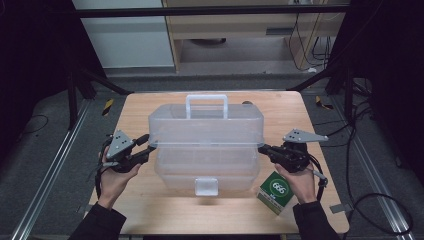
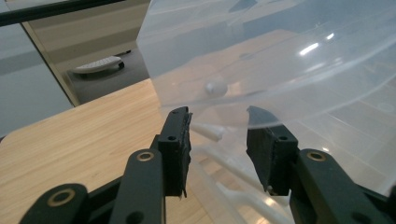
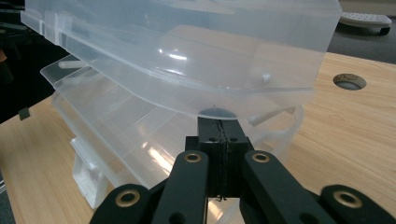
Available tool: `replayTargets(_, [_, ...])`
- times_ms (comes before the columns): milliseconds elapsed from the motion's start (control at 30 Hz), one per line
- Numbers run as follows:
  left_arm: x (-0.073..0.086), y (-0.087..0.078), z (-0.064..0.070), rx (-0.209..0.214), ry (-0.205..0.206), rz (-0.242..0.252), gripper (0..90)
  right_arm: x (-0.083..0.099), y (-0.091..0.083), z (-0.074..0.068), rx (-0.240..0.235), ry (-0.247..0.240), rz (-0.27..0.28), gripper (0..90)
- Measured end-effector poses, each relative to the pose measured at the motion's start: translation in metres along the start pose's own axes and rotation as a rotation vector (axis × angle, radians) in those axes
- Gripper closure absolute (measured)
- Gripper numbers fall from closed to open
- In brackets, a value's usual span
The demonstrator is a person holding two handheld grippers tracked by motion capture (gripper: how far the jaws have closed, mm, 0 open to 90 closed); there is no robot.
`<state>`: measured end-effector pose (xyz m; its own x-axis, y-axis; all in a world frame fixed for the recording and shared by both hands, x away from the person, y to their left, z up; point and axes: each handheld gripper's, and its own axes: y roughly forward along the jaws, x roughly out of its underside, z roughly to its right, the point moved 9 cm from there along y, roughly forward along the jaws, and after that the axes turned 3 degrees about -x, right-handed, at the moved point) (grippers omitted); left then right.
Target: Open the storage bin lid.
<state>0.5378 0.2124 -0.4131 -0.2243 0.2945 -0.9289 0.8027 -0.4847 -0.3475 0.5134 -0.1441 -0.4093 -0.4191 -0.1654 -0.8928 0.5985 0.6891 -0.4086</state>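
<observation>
Clear storage box (image 1: pixel 206 145) sits mid-table, lid raised. Left gripper (image 2: pixel 218 133) at the box's left end, jaws apart, straddling the lid rim. Right gripper (image 3: pixel 219 126) at its right end, jaws pressed together under the rim. Recommendation: lift both ends evenly to avoid twisting the lid

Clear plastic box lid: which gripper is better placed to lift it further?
Right, probably. The right gripper has its jaws closed, pressed up under the edge of the lid. The left gripper is open, its jaws straddling the lid's rim without clamping it.
</observation>
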Motion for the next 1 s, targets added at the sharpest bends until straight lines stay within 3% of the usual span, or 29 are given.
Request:
replayTargets(300, [-0.008, 0.008, 0.002, -0.011, 0.031, 0.031, 57.5, 0.0, 0.0, 0.0, 0.001, 0.002, 0.001, 90.0])
replayTargets(700, [-0.008, 0.003, 0.0, -0.027, 0.047, 0.014, 65.1, 0.002, 0.001, 0.001, 0.006, 0.005, -0.002, 88.0])
replayTargets(1000, [-0.007, 0.003, 0.001, -0.032, 0.043, 0.007, 65.3, 0.015, 0.002, 0.012, 0.073, 0.014, -0.051, 79.4])
